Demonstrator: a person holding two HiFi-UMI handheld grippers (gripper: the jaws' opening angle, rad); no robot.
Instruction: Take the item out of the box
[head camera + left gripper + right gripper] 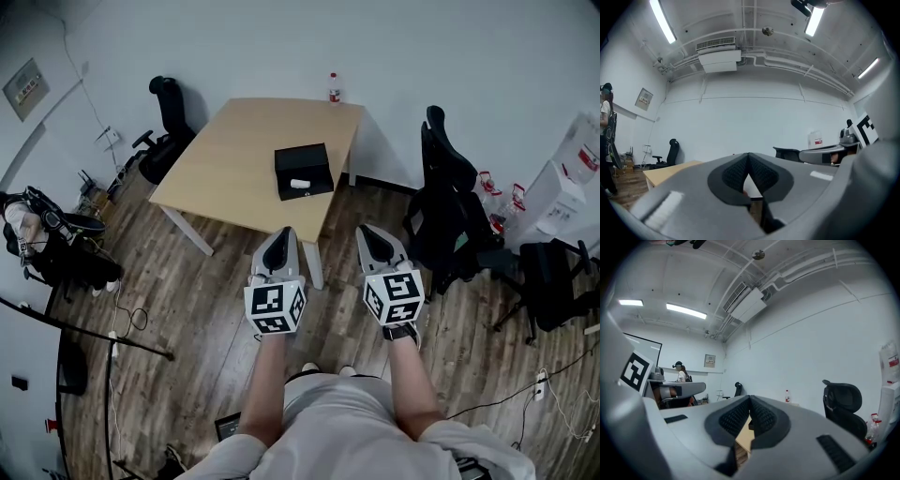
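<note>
An office or meeting room is indicated. A plain wooden table is set near bare white walls, with black swivel chairs pushed aside on a wood-plank floor. Strip lights and a ceiling air-conditioning unit are seen overhead. A framed notice is hung up, and what may be cartons are kept in one corner.

Wooden table, seen corner-on. Open black box near its right edge, toward the near corner; small white item inside, by the box's near wall. Bottle upright at the far edge. Left gripper and right gripper side by side, short of the near corner, jaws together, nothing held. Office chair beyond the table's left corner
</note>
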